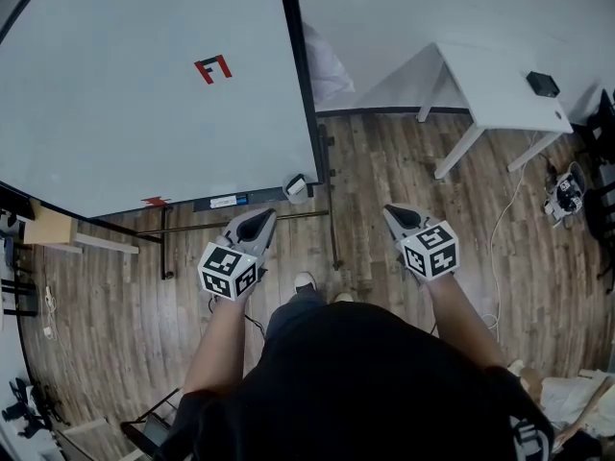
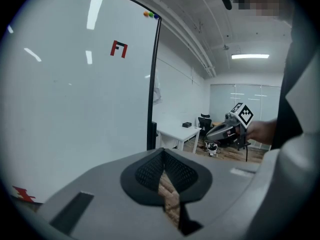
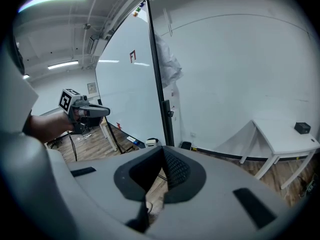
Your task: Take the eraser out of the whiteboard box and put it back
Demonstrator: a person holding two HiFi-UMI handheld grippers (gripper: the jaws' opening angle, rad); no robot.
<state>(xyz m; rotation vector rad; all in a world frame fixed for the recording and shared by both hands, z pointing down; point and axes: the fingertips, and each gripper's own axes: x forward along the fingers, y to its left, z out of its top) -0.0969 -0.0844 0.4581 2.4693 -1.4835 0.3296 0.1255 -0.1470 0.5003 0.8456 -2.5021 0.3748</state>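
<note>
Both forearms reach forward over the floor, the left gripper (image 1: 258, 223) and right gripper (image 1: 402, 219) each with jaws pressed together and nothing between them. They hang short of the whiteboard (image 1: 144, 84), clear of it. A small white box (image 1: 296, 187) sits at the whiteboard's lower right corner. I cannot make out the eraser, which is likely inside. The task looks barely begun: this is the approach. Next, one gripper must close in on the box, spread its jaws and pinch the eraser.

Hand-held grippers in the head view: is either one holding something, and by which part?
Nothing is held. The left hand-held gripper and the right hand-held gripper are both shut and empty.
</note>
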